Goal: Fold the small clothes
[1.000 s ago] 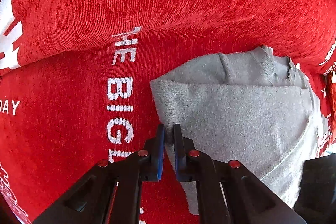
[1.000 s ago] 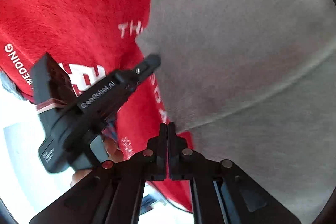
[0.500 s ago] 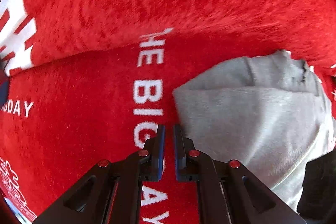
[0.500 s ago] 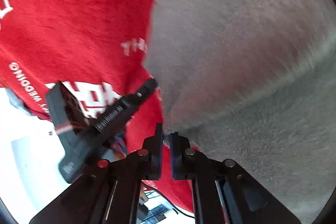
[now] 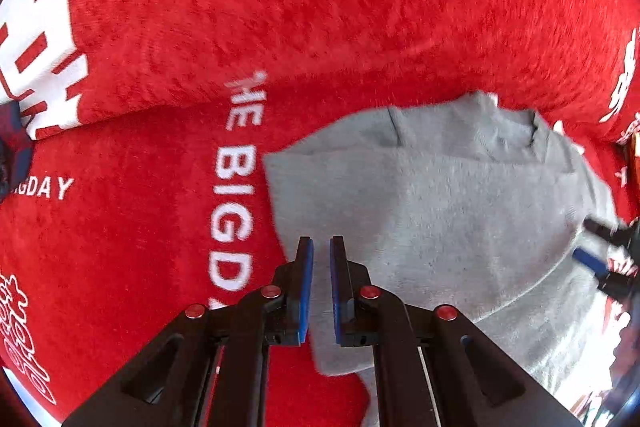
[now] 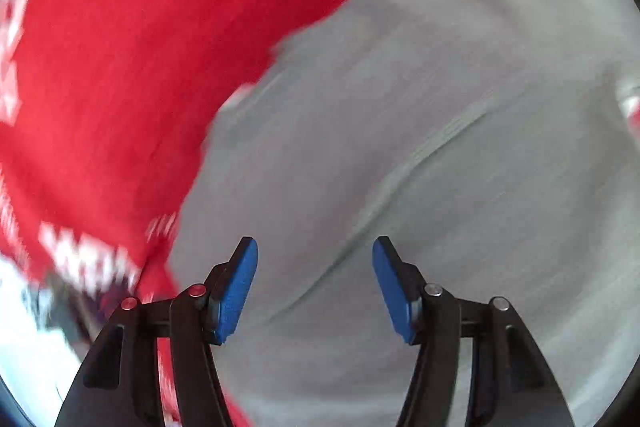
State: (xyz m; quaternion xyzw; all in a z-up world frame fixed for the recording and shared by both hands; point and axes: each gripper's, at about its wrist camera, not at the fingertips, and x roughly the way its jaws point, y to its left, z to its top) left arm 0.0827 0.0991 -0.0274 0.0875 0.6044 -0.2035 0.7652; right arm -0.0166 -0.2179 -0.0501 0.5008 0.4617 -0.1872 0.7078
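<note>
A small grey garment (image 5: 440, 211) lies folded on a red cloth with white lettering (image 5: 232, 195). In the left wrist view my left gripper (image 5: 318, 247) hovers over the garment's left edge, its blue pads a narrow gap apart and nothing between them. In the right wrist view the grey garment (image 6: 420, 147) fills the right and middle, blurred by motion. My right gripper (image 6: 314, 251) is wide open above it and empty. The right gripper's fingertips (image 5: 596, 259) show at the right edge of the left wrist view.
The red cloth (image 6: 120, 47) covers the whole surface and rises in a soft fold (image 5: 320, 7) behind the garment. A bright area beyond the cloth's edge (image 6: 24, 327) shows at the lower left of the right wrist view.
Both grippers have let go of the garment's edge. The right gripper opened wide and swung over the garment. The left gripper opened slightly, drew off left, then came back over the edge.
</note>
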